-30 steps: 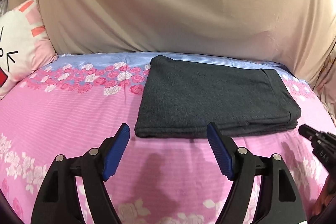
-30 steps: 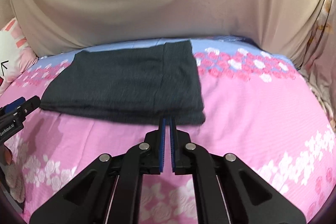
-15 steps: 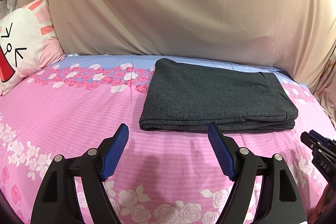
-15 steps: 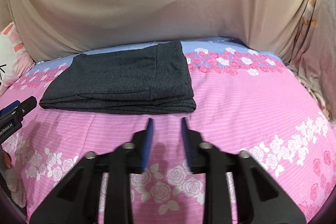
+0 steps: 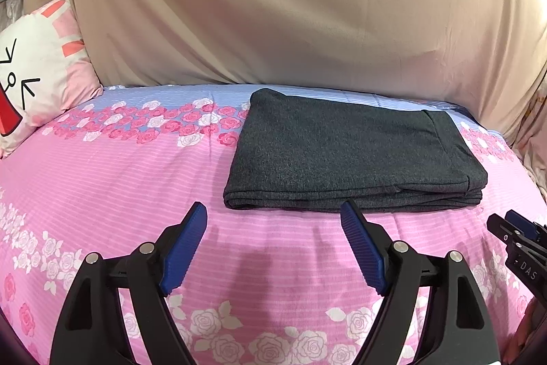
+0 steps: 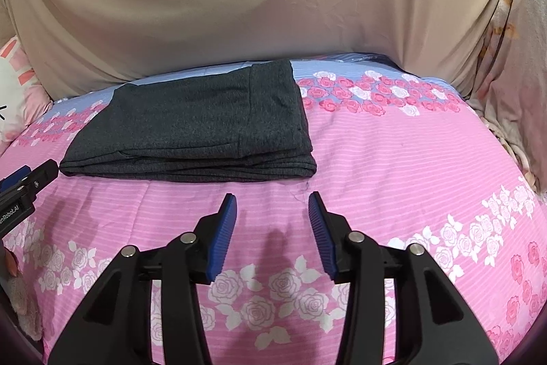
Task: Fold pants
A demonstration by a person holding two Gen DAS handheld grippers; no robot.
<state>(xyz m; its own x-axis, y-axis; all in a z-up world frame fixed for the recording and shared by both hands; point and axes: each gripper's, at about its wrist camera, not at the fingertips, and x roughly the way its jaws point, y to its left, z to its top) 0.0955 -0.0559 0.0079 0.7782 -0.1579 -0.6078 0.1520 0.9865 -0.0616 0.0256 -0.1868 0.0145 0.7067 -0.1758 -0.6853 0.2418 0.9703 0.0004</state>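
2 pants (image 5: 352,156) edges stay unclear.

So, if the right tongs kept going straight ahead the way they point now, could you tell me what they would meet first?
Probably the near folded edge of the dark grey folded pants, at their right-hand end. The open right tongs sit just short of it over the pink rose-print bedsheet; depth is uncertain, and tilted lower they would touch the sheet first.

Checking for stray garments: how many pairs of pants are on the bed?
1: the folded dark grey pants lie toward the bed's far side, beyond both open grippers. Nothing else garment-like shows.
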